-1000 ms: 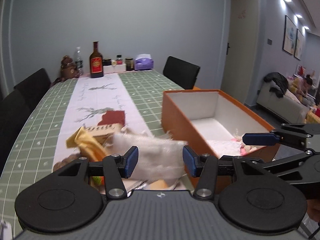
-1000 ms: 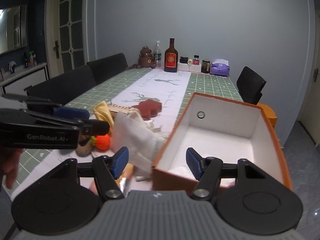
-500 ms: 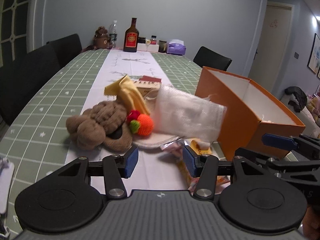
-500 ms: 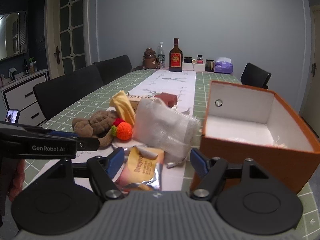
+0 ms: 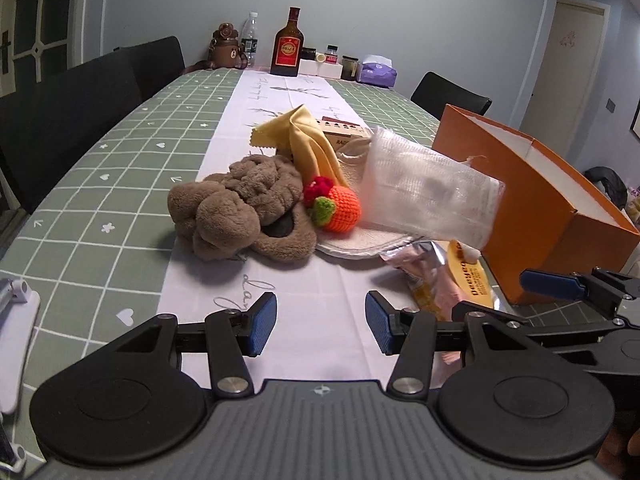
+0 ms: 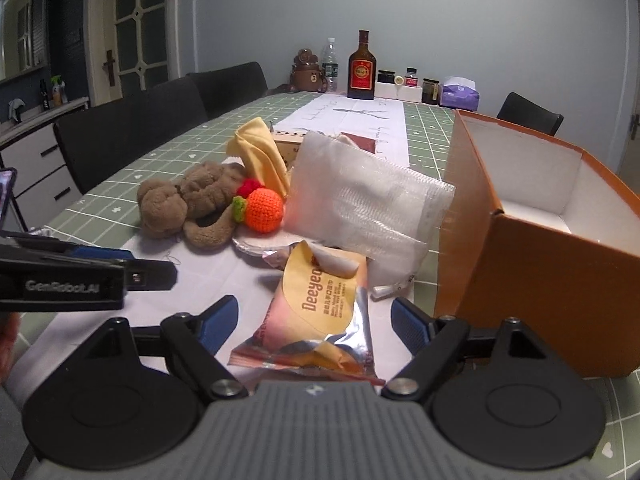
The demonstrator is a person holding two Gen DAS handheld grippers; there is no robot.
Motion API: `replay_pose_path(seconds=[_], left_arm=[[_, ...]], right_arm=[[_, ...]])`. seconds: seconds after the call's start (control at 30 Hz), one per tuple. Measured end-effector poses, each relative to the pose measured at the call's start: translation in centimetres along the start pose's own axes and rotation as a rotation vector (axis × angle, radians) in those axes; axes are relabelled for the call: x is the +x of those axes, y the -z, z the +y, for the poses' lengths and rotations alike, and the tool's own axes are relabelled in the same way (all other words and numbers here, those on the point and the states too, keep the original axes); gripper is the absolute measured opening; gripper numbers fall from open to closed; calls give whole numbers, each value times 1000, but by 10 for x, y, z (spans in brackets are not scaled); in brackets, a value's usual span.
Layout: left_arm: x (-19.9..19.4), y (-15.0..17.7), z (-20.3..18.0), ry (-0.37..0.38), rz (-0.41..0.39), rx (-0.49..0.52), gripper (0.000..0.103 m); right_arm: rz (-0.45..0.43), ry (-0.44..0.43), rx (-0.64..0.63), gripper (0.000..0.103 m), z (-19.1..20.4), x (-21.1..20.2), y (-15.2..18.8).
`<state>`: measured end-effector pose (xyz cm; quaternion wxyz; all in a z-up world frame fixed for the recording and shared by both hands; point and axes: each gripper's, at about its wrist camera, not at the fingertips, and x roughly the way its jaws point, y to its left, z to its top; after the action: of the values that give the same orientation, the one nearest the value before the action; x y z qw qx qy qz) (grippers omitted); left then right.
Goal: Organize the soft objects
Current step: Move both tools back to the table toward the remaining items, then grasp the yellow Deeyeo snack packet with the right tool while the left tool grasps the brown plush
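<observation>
Left gripper: fingers wide apart, holding nothing; low over the white runner, short of the pile.
Right gripper: fingers wide apart, empty; the foil sachet lies on the table between them, seemingly untouched.
Change: a second ago both cameras sat higher, with the mesh pouch close before the left fingers and the right gripper over the box; both have since dropped and pulled back to the near side of the pile.
Meaning: probably a fresh pick is being lined up; the pile is still outside the box.
Pile, left of the box: brown plush farthest out, crochet orange against it, yellow cloth behind, mesh pouch leaning nearest the box.
Box contents: mostly hidden by the wall from here.
Beyond the box: a brown bottle, jars and a tissue pack at the table's far end.
In the way: the box's tall near wall, which any item must clear; the sachet, not clearly soft, under the right fingers; the two grippers close side by side.
</observation>
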<state>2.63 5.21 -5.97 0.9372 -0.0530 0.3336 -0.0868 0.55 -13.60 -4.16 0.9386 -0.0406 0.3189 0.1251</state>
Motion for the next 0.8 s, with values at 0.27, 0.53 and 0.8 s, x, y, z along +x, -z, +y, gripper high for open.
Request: replay_pose_path(seconds=[0.27,0.53,0.8], left_arm=[[5,-8,9,-70,-31,48,63],[13,-22,11,-143,-73,98,73],[16,-35,15,-161,-100,146,79]], right_arm=[[62,40,27,82,3,33,-5],[108,46,42,57,3,50,-6],[64,-18,-5,48,16,27,-16]])
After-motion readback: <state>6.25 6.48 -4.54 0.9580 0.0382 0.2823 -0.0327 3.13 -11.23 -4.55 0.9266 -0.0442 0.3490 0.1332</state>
